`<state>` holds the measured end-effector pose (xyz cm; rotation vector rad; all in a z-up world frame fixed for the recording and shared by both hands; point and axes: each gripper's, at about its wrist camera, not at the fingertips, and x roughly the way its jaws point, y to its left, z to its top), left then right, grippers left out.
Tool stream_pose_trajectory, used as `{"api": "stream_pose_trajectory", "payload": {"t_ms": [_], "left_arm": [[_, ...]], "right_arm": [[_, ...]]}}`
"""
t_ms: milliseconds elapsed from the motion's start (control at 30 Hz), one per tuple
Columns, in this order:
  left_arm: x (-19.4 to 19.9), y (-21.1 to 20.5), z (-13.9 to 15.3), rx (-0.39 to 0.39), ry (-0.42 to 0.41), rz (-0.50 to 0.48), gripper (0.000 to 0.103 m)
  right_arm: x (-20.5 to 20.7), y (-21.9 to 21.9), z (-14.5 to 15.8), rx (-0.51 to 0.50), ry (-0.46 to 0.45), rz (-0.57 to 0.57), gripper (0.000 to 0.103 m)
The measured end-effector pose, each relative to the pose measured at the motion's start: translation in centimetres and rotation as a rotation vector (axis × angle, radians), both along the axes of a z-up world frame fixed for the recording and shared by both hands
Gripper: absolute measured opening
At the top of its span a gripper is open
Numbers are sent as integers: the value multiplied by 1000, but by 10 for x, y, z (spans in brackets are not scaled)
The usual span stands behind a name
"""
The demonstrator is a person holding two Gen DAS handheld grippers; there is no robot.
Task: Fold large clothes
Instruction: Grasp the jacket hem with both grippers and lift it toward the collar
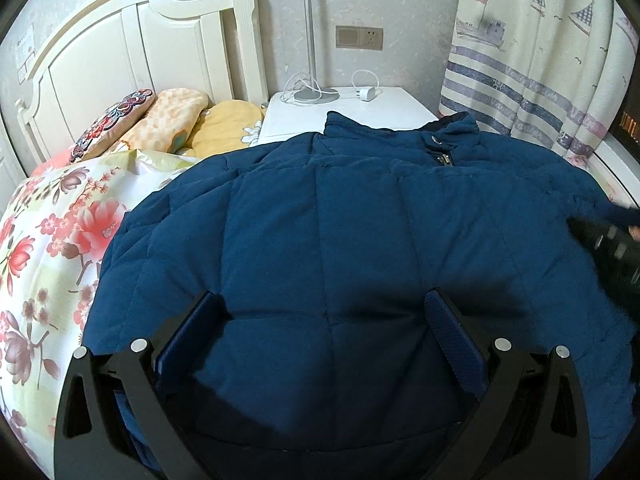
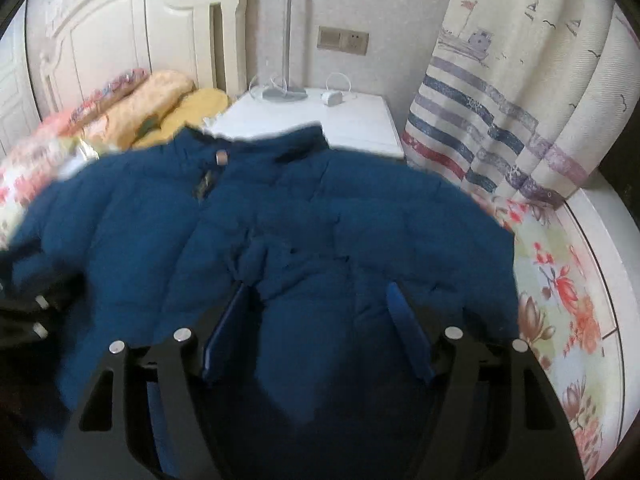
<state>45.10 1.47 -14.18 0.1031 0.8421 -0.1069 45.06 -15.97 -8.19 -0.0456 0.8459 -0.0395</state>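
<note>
- Left wrist view: the blue padded jacket (image 1: 360,240) lies front-up on the floral bedspread (image 1: 48,248), filling the centre and lower frame, its collar (image 1: 400,128) toward the white nightstand (image 1: 344,108) at top centre.
- Left gripper (image 1: 326,320), lower centre: jaws spread wide over the jacket's lower front — nothing pinched, though whether the pads rest on the cloth I cannot tell.
- The other tool shows as a dark blurred shape at the right edge, over the jacket's side. Pillows (image 1: 160,120) and the headboard (image 1: 120,40) occupy the upper left; the curtain (image 1: 540,60) hangs at upper right.
- Right wrist view: frame is motion-blurred. The jacket (image 2: 280,220) spans the centre, zip line left of centre, a puckered ridge of cloth just above the jaws.
- Right gripper (image 2: 318,312), lower centre: jaws partly spread above the jacket's right half, no cloth visibly clamped between the pads.
- Judgement: the garment looks laid flat and not yet folded; the step in hand appears to be taking hold of a side for the first fold.
- Advice: smooth the pucker first, pinch through the padding at the outer edge, and bring that side over toward the zip — lifting it clear rather than dragging the bulk.
</note>
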Motion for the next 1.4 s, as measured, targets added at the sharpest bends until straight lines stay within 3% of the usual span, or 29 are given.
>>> {"api": "stream_pose_trajectory", "payload": {"t_ms": [100,200,233,267,433,633,767,833,933,1000,1100,1167,1233,1267,1400], "left_arm": [[0,0,0,-2,0,0,99],[0,-1,0,-1,0,0,99],[1,-1,0,-1,0,0,99],[0,0,0,-1,0,1,99],[1,-2,-1,-1,3,-1,99],[2,-1,-2,-15,11,-3,99],[4,-3,-3,0,16,1,99],[4,-3,-2,0,16,1,99],[-6,-4,6,49,38,-7,99],[-23,-1,18,57,41,55,99],[-56,-4,33,39,-2,58,99],[-64,-8,23,61,22,75,99],[-62,-13,1,118,96,58,99],[-66,-14,-2,134,73,41,99],[-89,-2,15,134,66,80,99]], "right_arm": [[21,-21,10,-38,-40,-70,72],[59,-55,-5,-5,65,-149,75],[70,-63,-14,24,124,-166,86],[78,-74,-26,90,163,-159,88],[72,-83,-35,150,82,-154,92],[70,-88,-36,192,66,-151,93],[67,-85,-31,163,88,-159,94],[48,-87,-16,102,48,-209,92],[-7,-67,17,149,-84,-181,93],[-32,-46,24,145,-78,-117,93],[-70,2,22,-2,-84,38,96],[-79,23,2,-67,-32,111,97],[-76,31,-20,-112,40,110,101],[-79,31,-25,-109,33,106,101],[-99,24,-8,-41,63,76,100]]}}
